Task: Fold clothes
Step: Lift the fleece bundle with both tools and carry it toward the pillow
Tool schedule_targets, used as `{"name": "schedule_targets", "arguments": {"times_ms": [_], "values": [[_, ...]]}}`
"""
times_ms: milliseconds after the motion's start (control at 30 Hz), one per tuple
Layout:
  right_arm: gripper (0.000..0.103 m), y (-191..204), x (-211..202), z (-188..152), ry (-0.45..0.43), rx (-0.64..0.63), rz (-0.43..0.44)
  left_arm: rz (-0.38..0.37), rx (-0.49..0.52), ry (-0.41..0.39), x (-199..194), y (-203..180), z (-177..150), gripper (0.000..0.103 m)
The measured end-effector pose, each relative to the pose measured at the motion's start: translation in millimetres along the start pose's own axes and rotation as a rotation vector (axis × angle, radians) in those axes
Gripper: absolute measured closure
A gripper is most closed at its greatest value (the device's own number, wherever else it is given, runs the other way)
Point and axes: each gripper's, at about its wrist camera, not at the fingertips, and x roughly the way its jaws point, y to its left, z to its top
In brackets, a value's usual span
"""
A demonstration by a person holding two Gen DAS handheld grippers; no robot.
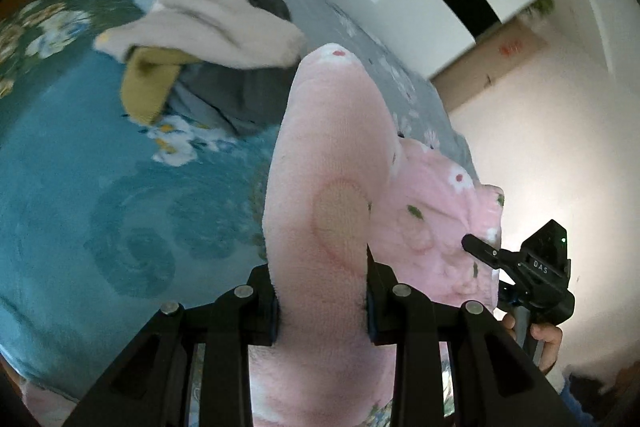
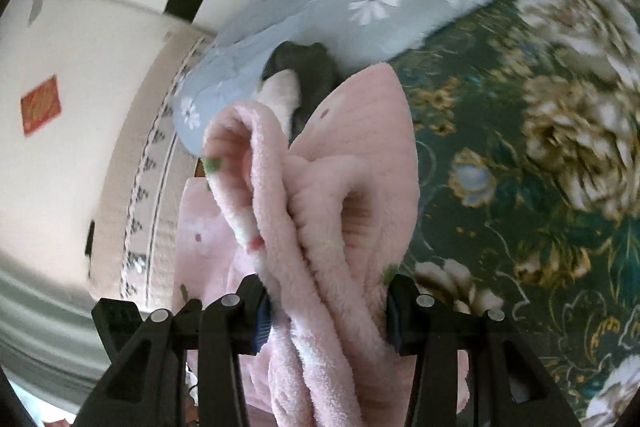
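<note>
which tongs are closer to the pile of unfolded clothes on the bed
Left. The left tongs, gripping the pink garment, face the pile; the right tongs sit farther right.

Left gripper (image 1: 322, 301) jaws clamped; right gripper (image 2: 326, 311) jaws clamped, hand-held.

Only one bit of lettering reads – "DAS", small pale caps on the black body of the right gripper (image 1: 480, 253), seen from the left wrist cam. A cardboard box (image 1: 496, 63) by the wall has a red mark, too blurred to read. On the right wrist cam, a red-orange square sign (image 2: 41, 105) on the wall – chars can't be made out. Nothing else legible.
</note>
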Motion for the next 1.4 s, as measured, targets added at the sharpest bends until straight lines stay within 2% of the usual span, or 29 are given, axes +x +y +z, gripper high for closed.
{"name": "schedule_targets", "arguments": {"times_ms": [133,267,367,467,700,967,1100,1233,1400], "values": [[0.056,-43,-7,11,-0.007,0.056,-0.003,0.019,0.031,0.037,36,-24,-6,0.071],[0.056,-82,-23,39,0.002,0.071,-0.021,0.035,0.107,0.072,79,-60,-6,0.071],[0.056,-115,-42,66,-0.011,0.077,-0.029,0.017,0.103,0.092,114,-86,-2,0.071],[0.056,-153,-58,83,-0.028,0.120,-0.035,0.007,0.136,0.145,156,-113,1,0.071],[0.056,-236,-127,121,-0.149,0.180,-0.063,-0.034,0.228,0.279,258,-194,1,0.071],[0.056,-290,-190,148,-0.278,0.202,-0.080,-0.063,0.370,0.367,328,-276,3,0.071],[0.056,-309,-203,152,-0.319,0.221,-0.065,-0.071,0.416,0.383,346,-298,5,0.071],[0.056,-324,-201,156,-0.336,0.239,-0.055,-0.043,0.472,0.399,365,-309,11,0.071],[0.056,-347,-185,151,-0.328,0.259,-0.065,-0.005,0.444,0.419,388,-300,10,0.071]]}}
